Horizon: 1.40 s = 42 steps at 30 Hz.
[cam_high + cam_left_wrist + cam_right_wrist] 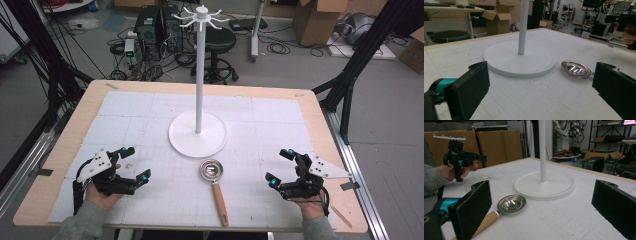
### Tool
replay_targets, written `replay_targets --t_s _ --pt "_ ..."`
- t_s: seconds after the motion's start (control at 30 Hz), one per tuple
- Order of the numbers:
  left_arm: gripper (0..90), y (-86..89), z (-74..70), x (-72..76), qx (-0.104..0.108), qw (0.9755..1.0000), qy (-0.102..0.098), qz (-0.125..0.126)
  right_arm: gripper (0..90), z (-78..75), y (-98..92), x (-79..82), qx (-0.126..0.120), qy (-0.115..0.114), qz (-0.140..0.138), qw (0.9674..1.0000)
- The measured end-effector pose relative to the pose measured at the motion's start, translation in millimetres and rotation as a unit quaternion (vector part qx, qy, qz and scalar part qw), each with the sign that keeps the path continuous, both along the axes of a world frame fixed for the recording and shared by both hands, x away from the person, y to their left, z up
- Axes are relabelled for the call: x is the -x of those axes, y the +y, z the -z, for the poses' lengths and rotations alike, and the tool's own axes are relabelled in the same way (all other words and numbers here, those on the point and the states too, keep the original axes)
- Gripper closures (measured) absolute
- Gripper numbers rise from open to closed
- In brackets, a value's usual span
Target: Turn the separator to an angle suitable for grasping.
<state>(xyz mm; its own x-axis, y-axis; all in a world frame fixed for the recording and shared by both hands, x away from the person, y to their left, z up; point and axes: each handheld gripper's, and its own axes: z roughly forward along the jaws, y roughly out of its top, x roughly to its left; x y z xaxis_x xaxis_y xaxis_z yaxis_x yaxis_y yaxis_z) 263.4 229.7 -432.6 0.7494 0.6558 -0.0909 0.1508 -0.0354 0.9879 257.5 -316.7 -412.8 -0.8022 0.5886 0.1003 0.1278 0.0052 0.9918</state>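
We hold the left gripper [133, 163] and the right gripper [280, 167] low over the near part of the table [65, 145], both with jaws wide apart and gripping nothing. Between them lies the strainer [216, 186], bowl just near of the white stand [198, 131], wooden handle pointing toward us.
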Motion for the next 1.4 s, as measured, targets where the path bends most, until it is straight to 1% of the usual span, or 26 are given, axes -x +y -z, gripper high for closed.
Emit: replay_targets --t_s 0.1,0.33,0.5,0.57,0.6,0.63,0.67,0.7,0.73,0.8,0.83,0.9,0.93,0.97,1.0,1.03,1.07,1.1,1.13,1.23,1.27,1.3,1.33,1.37,1.4 --pt "1.7 0.2 -0.1 -0.1 -0.001 1.0000 0.000 0.000 2.0 0.0 -0.4 0.1 0.000 0.002 0.002 1.0000" --pt "1.7 0.4 0.2 -0.8 -0.002 1.0000 0.001 -0.002 1.9 0.1 0.9 -0.3 0.001 0.001 -0.002 1.0000" --pt "1.7 0.4 0.5 -1.1 -0.002 1.0000 0.004 -0.002 2.0 -0.7 5.7 0.1 -0.007 0.006 -0.001 1.0000" --pt "1.7 0.1 0.6 -1.0 0.000 1.0000 0.004 0.002 2.0 -1.0 8.5 0.2 -0.006 0.007 -0.006 0.9999" --pt "1.7 -0.4 0.8 -1.0 -0.002 1.0000 0.002 0.006 2.0 -1.1 11.3 0.4 -0.008 0.011 -0.013 0.9998" --pt "1.7 -0.4 0.8 -1.0 -0.002 1.0000 0.002 0.006 2.0 -1.1 11.3 0.4 -0.008 0.011 -0.013 0.9998" --pt "1.7 -0.8 1.1 -1.2 -0.001 1.0000 0.004 0.007 2.6 -1.1 14.1 0.2 -0.011 0.020 -0.019 0.9996" --pt "1.7 -0.8 1.1 -1.2 -0.001 1.0000 0.004 0.007 2.6 -1.1 14.1 0.2 -0.011 0.020 -0.019 0.9996" --pt "1.7 0.5 0.5 -1.1 -0.001 1.0000 0.001 0.002 5.4 -1.2 15.9 -0.2 -0.010 0.023 -0.029 0.9993" --pt "1.7 1.5 0.1 -0.9 0.000 1.0000 0.001 0.000 5.5 -1.5 17.4 0.0 -0.009 0.024 -0.028 0.9993" --pt "1.7 2.4 -0.1 -0.5 0.003 1.0000 0.002 -0.001 6.7 -1.8 20.2 -0.3 -0.007 0.027 -0.033 0.9991" --pt "1.7 2.7 -0.1 -0.3 0.001 1.0000 0.004 -0.001 7.3 -1.5 23.7 -0.5 0.001 0.022 -0.028 0.9994" --pt "1.7 3.0 0.4 0.2 -0.004 1.0000 0.005 0.001 12.8 -1.4 25.2 -1.0 0.004 0.020 -0.031 0.9993" --pt "1.7 3.0 0.4 0.2 -0.004 1.0000 0.005 0.001 12.8 -1.4 25.2 -1.0 0.004 0.020 -0.031 0.9993" --pt "1.7 2.8 0.8 0.7 -0.004 1.0000 0.006 0.000 21.1 -1.6 25.9 -1.3 0.010 0.015 -0.041 0.9990" --pt "1.7 3.2 1.1 1.2 -0.005 1.0000 0.008 0.000 23.4 -2.0 27.4 -0.7 0.012 0.011 -0.049 0.9987" --pt "1.7 4.1 1.4 1.4 -0.006 0.9999 0.008 0.001 25.3 -2.5 29.3 -0.3 0.013 0.007 -0.051 0.9986" --pt "1.7 5.0 1.4 1.8 -0.006 0.9999 0.009 -0.001 33.2 -2.7 32.3 -0.7 0.019 0.009 -0.062 0.9979" --pt "1.7 5.9 1.4 2.2 -0.006 0.9999 0.009 -0.003 33.2 -2.7 32.3 -0.7 0.019 0.009 -0.062 0.9979" --pt "1.7 8.2 1.5 3.0 -0.004 0.9999 0.011 -0.005 42.6 -2.2 37.7 0.0 0.036 0.009 -0.075 0.9965" --pt "1.7 8.6 1.5 3.2 -0.003 0.9999 0.012 -0.004 50.0 -1.5 41.2 0.1 0.045 0.015 -0.082 0.9955" --pt "1.7 8.7 1.6 3.3 -0.003 0.9999 0.012 -0.004 54.2 -1.2 42.8 0.1 0.051 0.017 -0.087 0.9948" --pt "1.7 8.6 1.6 3.3 -0.004 0.9999 0.012 -0.005 54.2 -1.2 42.8 0.1 0.051 0.017 -0.087 0.9948" --pt "1.7 8.6 1.7 3.2 -0.004 0.9999 0.013 -0.004 57.3 -1.0 44.3 0.2 0.056 0.016 -0.088 0.9944" --pt "1.7 8.1 2.1 2.9 -0.005 0.9999 0.014 -0.004 63.9 -0.6 47.1 0.2 0.064 0.019 -0.095 0.9933"
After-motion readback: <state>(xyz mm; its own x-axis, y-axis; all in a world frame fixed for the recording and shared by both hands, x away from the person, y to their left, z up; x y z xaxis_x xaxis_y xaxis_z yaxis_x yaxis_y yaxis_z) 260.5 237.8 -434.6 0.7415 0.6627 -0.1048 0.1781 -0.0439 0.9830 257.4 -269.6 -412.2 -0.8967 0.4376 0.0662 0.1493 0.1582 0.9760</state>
